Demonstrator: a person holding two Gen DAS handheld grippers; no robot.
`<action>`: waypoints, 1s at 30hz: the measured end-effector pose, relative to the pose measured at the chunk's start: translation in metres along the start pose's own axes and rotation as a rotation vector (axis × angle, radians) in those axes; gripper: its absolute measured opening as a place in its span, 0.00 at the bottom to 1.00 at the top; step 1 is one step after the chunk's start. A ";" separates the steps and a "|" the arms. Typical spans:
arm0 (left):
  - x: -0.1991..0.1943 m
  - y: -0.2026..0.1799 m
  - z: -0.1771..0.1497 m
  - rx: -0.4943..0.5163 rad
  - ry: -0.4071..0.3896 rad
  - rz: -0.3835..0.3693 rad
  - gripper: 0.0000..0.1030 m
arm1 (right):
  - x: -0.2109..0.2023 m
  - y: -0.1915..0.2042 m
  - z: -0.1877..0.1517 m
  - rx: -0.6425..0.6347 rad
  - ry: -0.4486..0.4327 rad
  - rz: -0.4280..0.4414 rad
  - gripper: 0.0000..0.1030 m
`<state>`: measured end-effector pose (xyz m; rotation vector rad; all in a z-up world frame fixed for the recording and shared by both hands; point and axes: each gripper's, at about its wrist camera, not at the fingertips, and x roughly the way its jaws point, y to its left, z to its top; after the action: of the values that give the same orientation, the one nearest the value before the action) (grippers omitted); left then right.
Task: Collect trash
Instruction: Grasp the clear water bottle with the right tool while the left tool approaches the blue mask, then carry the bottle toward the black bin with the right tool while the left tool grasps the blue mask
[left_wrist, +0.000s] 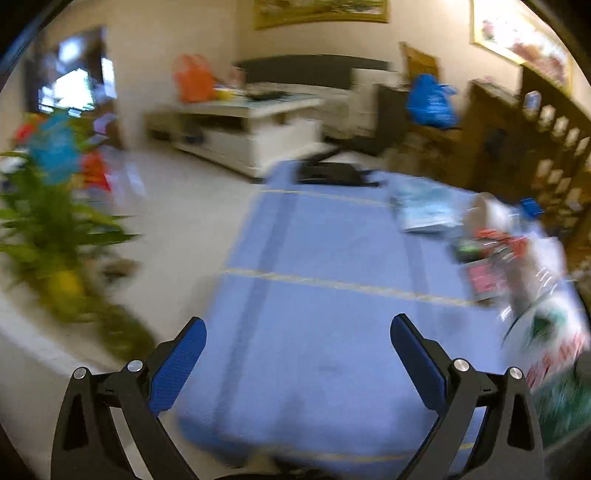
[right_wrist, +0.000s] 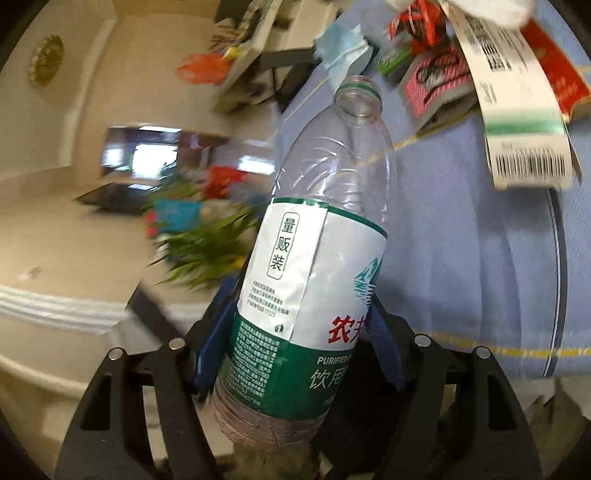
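Observation:
My right gripper (right_wrist: 299, 332) is shut on an empty clear plastic water bottle (right_wrist: 314, 266) with a white and green label, uncapped, lifted off the blue tablecloth (right_wrist: 461, 240). The same bottle shows blurred at the right edge of the left wrist view (left_wrist: 543, 310). My left gripper (left_wrist: 297, 347) is open and empty above the blue tablecloth (left_wrist: 314, 258). More trash lies on the cloth: a blue face mask (right_wrist: 343, 51), red and pink wrappers (right_wrist: 436, 85), a white paper slip with a barcode (right_wrist: 517, 110), and in the left wrist view a bluish packet (left_wrist: 424, 210) and wrappers (left_wrist: 487, 258).
A green potted plant (left_wrist: 55, 240) stands left of the table. A white low cabinet (left_wrist: 240, 125), an orange bag (left_wrist: 192, 79), a blue bag (left_wrist: 430, 101) and wooden furniture (left_wrist: 535, 129) lie beyond. A black object (left_wrist: 328, 173) sits at the table's far end.

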<state>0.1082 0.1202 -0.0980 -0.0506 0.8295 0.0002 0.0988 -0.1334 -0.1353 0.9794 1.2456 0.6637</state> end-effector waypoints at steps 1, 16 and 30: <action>0.004 -0.005 0.007 -0.003 -0.004 -0.023 0.94 | -0.008 -0.001 0.000 -0.009 0.010 0.036 0.67; 0.151 -0.114 0.140 0.044 0.155 -0.144 0.94 | -0.251 -0.085 0.072 -0.062 -0.451 0.029 0.67; 0.196 -0.122 0.137 -0.037 0.301 -0.156 0.27 | -0.275 -0.133 0.089 -0.020 -0.512 0.047 0.67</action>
<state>0.3440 0.0011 -0.1446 -0.1525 1.1247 -0.1419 0.1111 -0.4510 -0.1226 1.0806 0.7655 0.4213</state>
